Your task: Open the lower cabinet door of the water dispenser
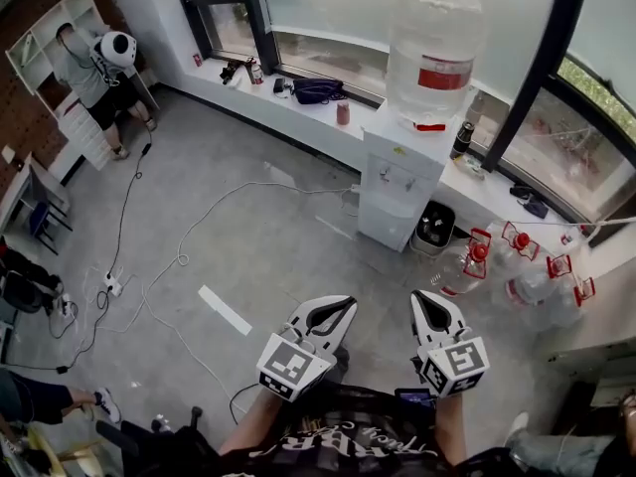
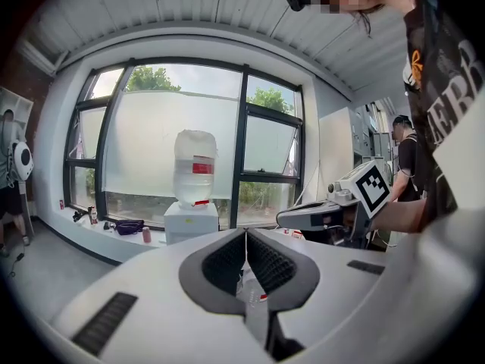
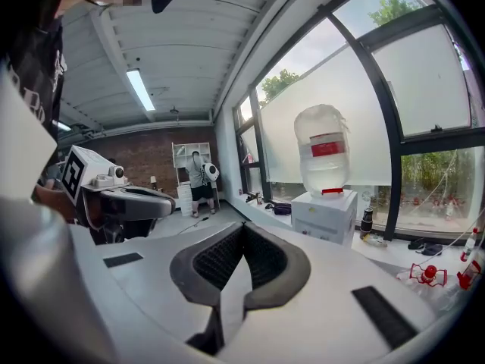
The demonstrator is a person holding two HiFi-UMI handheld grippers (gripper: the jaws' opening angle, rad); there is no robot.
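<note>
The white water dispenser (image 1: 399, 185) stands against the window ledge with a large clear bottle (image 1: 433, 52) on top. Its lower cabinet door (image 1: 384, 219) is closed. Both grippers hover low in the head view, well short of the dispenser, side by side and pointing toward it. My left gripper (image 1: 348, 304) is shut with nothing between its jaws, and so is my right gripper (image 1: 425, 298). The left gripper view shows the dispenser (image 2: 191, 222) far beyond the closed tips (image 2: 245, 233). In the right gripper view it (image 3: 324, 214) lies ahead to the right of the closed tips (image 3: 242, 226).
A small dark bin (image 1: 433, 229) sits right of the dispenser. Several empty bottles with red caps (image 1: 517, 266) lie on the floor at right. White cables (image 1: 179, 256) and a white strip (image 1: 224, 309) cross the grey floor. A person (image 1: 94, 68) stands at far left.
</note>
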